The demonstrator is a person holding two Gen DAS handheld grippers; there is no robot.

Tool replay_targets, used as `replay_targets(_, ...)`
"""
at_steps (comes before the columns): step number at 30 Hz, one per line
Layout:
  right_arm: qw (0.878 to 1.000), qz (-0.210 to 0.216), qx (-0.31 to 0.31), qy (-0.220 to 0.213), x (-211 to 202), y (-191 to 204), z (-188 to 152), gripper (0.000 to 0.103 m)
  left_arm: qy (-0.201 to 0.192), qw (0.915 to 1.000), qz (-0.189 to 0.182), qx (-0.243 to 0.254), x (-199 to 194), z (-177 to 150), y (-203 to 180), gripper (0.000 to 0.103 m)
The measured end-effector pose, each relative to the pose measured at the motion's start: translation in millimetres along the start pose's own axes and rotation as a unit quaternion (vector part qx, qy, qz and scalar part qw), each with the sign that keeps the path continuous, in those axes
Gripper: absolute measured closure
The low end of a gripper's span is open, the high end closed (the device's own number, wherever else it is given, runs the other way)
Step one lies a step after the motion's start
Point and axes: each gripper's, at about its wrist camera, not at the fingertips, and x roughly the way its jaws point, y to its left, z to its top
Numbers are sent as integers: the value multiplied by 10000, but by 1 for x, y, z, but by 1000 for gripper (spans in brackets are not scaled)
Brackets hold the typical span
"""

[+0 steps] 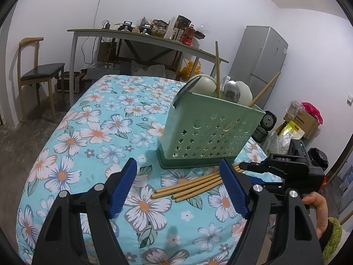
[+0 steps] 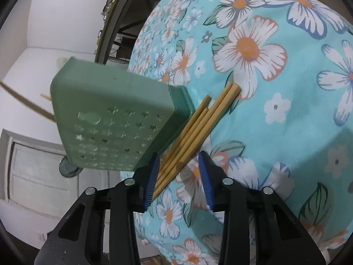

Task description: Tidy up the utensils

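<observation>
Beside the green holder (image 1: 209,132) on the floral desk (image 1: 92,132), I have my right tool (image 2: 179,176) open around the loose chopsticks (image 2: 194,132), left tool (image 1: 178,187) open, idle; next I'd judge: close, lift.

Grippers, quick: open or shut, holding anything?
Left gripper: open, empty.
Right gripper: open around the chopsticks, not gripping them.

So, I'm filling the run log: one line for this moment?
right gripper: open, around chopsticks | left gripper: open, empty | green holder: upright, spoons inside
</observation>
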Motion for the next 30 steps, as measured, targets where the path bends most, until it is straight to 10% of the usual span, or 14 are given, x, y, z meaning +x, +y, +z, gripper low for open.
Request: replay_targets(30, 9982, -179, 571, -76, 9, -8, 1, 92, 23, 10000, -27, -83, 3, 0, 2, 28)
